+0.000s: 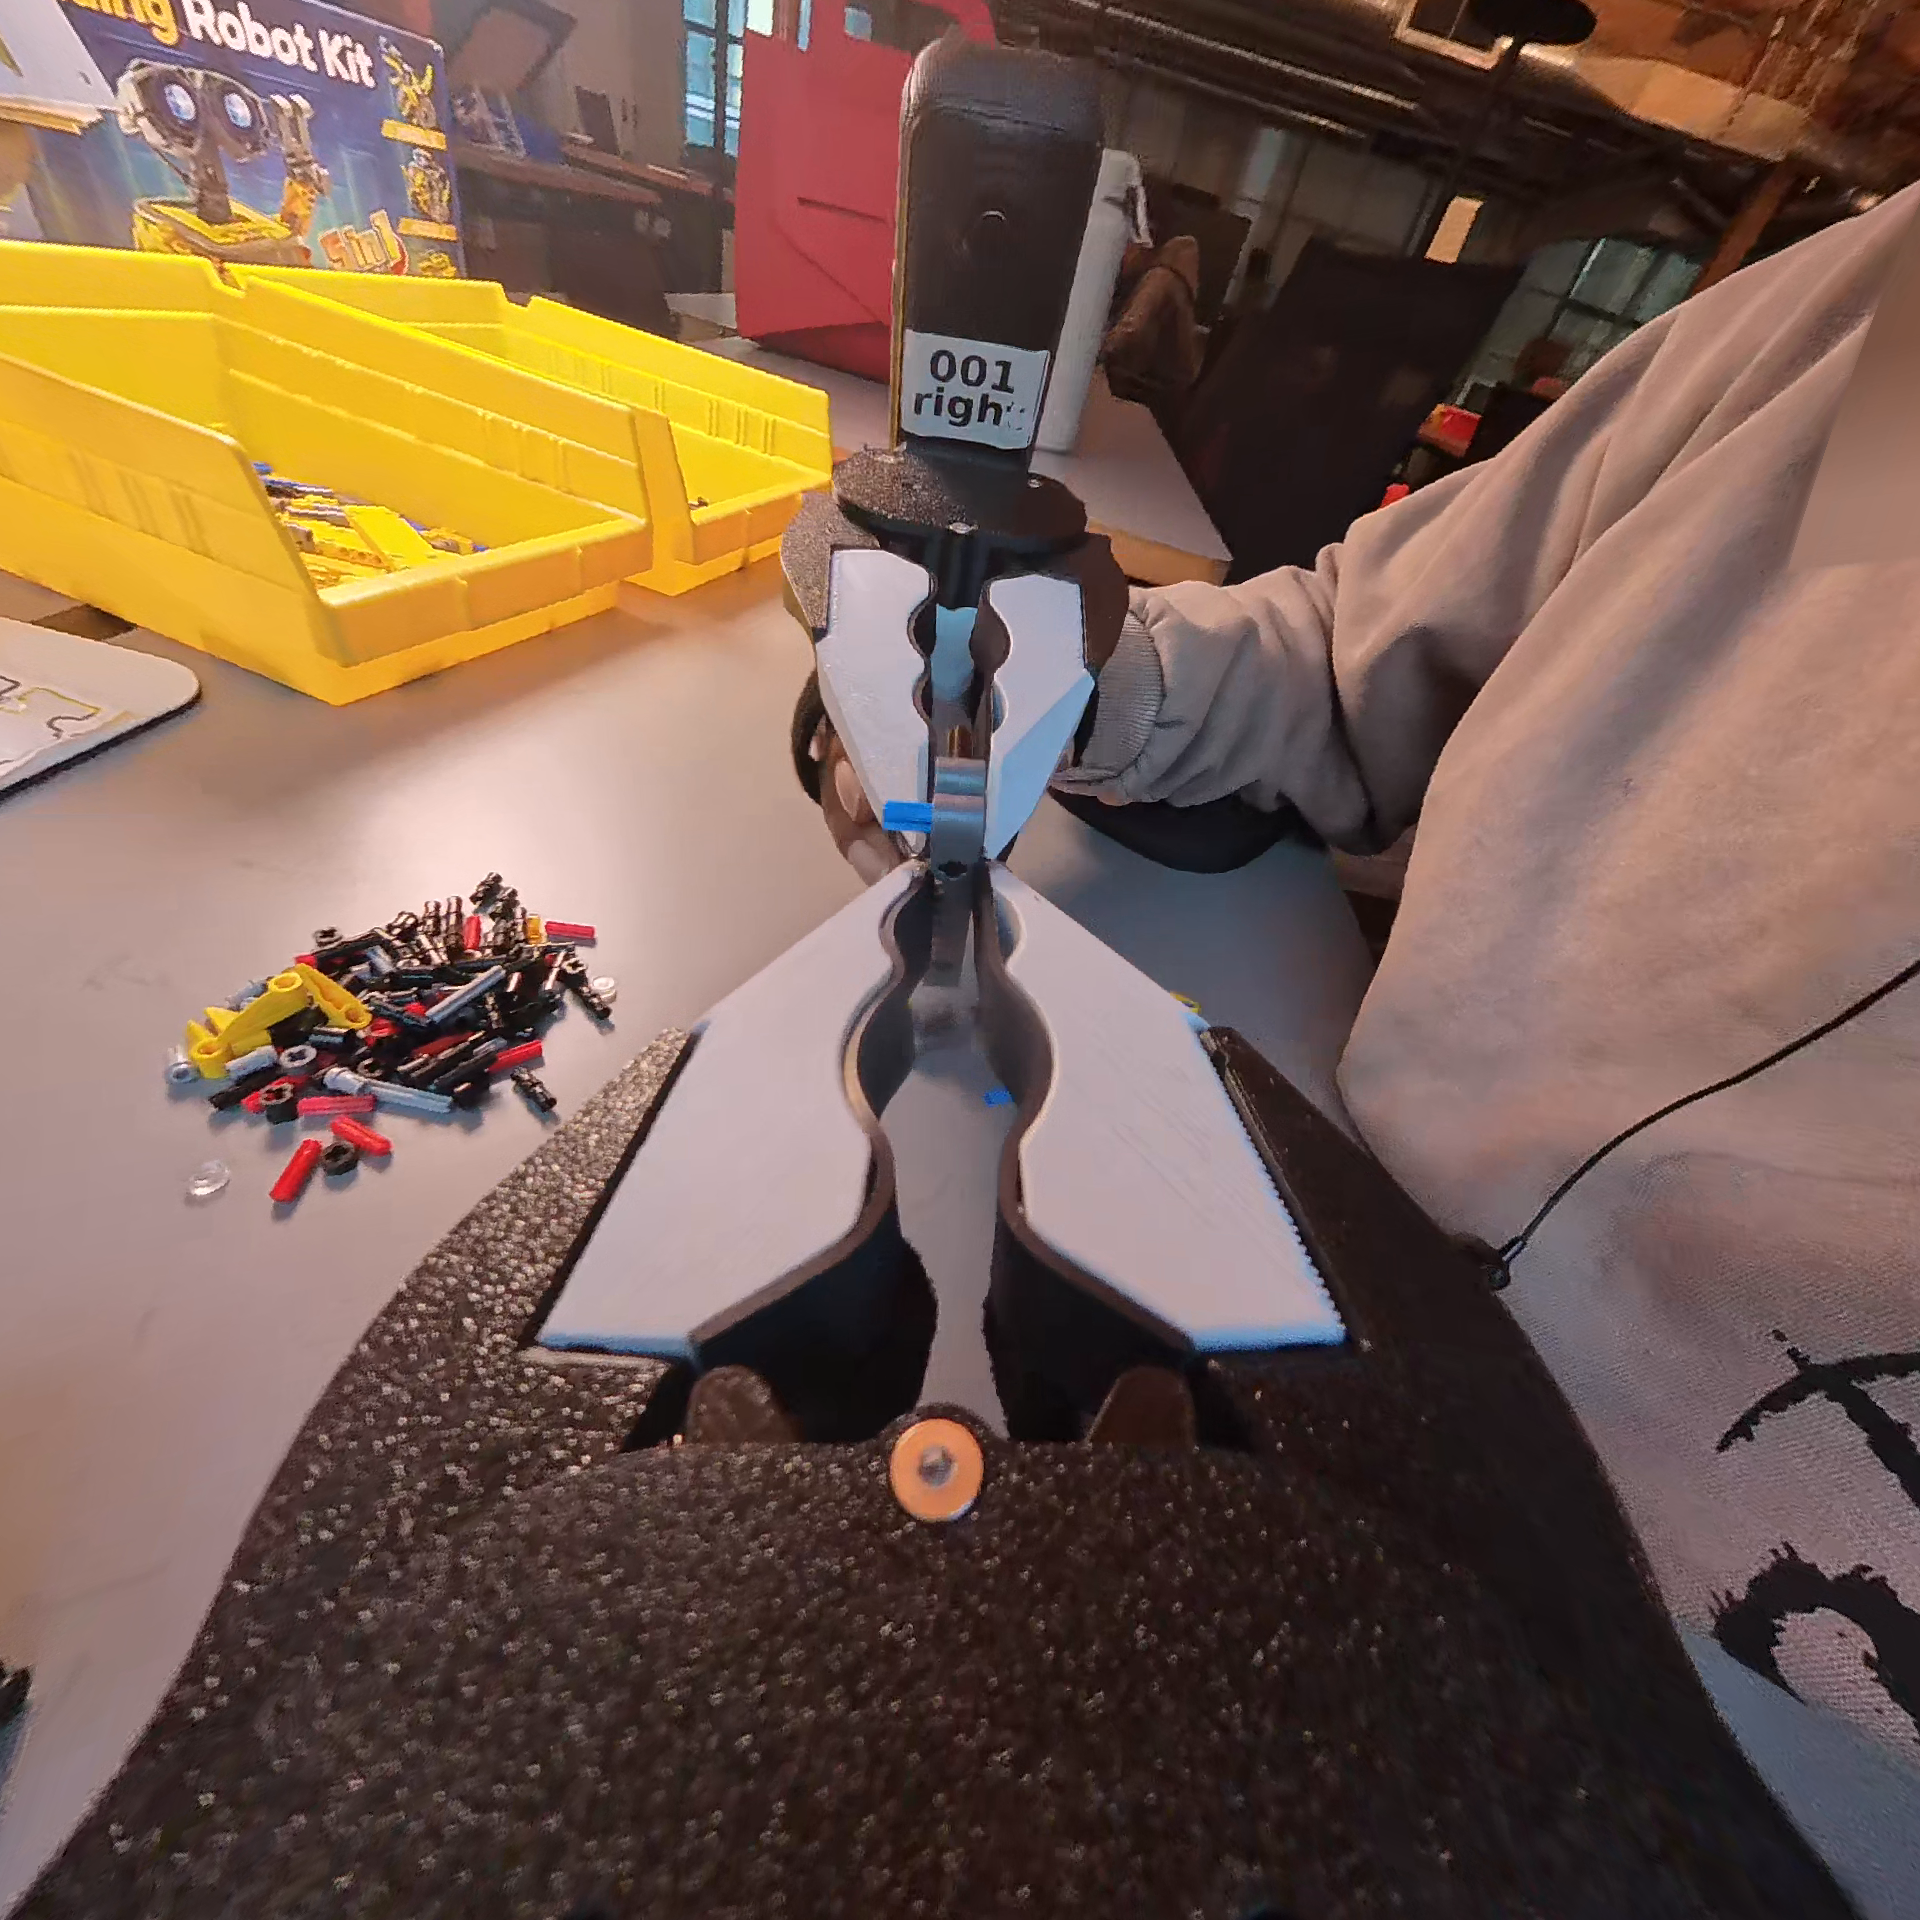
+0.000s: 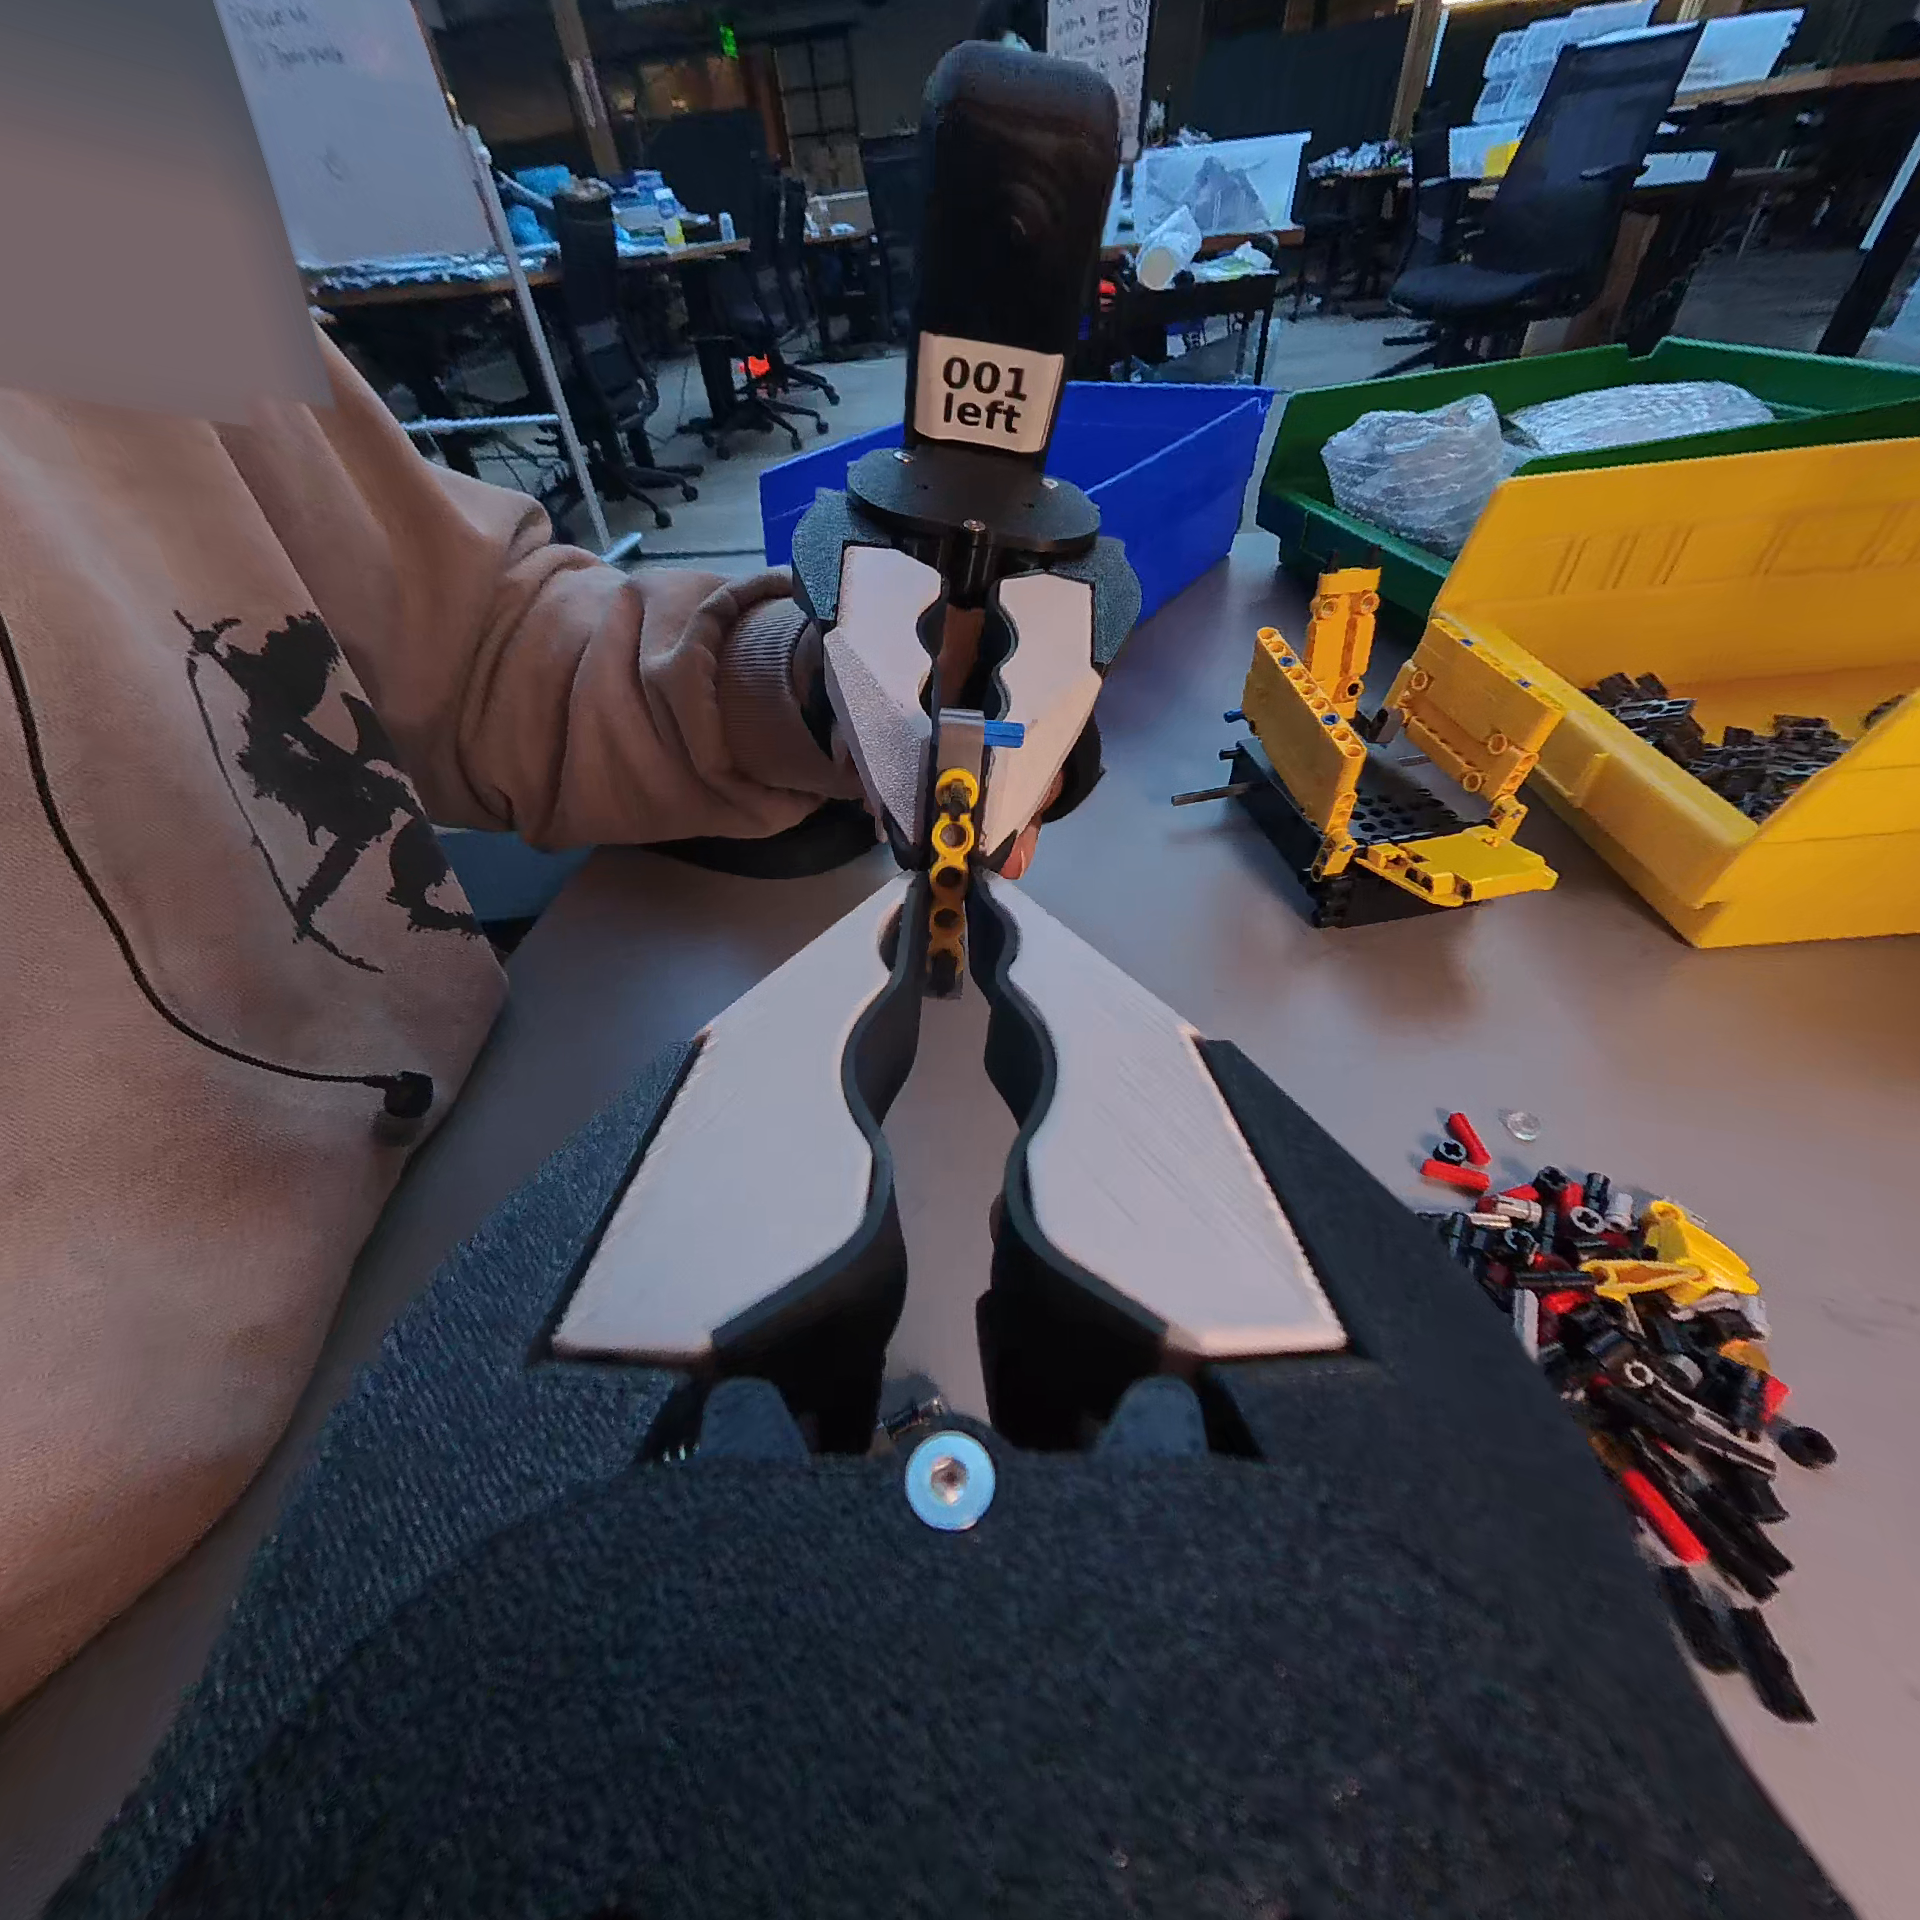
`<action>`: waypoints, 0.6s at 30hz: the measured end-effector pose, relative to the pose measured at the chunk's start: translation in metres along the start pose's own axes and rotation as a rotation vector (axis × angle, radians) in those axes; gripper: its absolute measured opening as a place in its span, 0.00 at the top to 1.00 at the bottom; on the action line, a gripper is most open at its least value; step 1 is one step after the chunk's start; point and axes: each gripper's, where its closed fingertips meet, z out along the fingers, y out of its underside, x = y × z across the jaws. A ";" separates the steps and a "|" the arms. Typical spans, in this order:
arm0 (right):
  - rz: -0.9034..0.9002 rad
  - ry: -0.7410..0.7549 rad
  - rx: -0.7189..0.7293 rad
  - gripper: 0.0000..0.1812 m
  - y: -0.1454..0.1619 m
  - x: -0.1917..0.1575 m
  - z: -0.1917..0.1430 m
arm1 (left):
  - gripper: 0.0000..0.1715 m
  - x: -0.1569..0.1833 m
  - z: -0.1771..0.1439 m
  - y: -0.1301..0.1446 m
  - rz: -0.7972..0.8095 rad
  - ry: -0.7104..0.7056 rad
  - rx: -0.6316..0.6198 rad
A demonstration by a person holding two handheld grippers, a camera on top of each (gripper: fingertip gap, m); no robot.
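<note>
two close wrist views facing each other, sharing the parts pile (image 1: 390, 1023)

Glossy plastic yellow bins (image 1: 436, 582) on a smooth matt grey table (image 1: 623, 810).

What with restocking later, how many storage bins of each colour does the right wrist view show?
yellow bin: 1
green bin: 1
blue bin: 1
Total: 3
</note>
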 end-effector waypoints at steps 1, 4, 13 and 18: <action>0.019 -0.011 0.007 0.97 0.001 0.001 0.000 | 0.97 -0.001 0.000 0.001 0.005 -0.005 -0.011; 0.005 -0.026 0.003 0.98 0.000 0.000 -0.004 | 0.97 -0.001 -0.002 0.000 0.011 -0.014 -0.017; -0.029 0.051 0.059 0.91 -0.017 0.016 -0.026 | 0.97 -0.009 0.003 0.006 -0.010 -0.023 -0.016; -0.051 0.017 -0.046 0.92 0.000 0.000 -0.001 | 0.97 0.000 0.011 0.016 0.012 -0.002 -0.053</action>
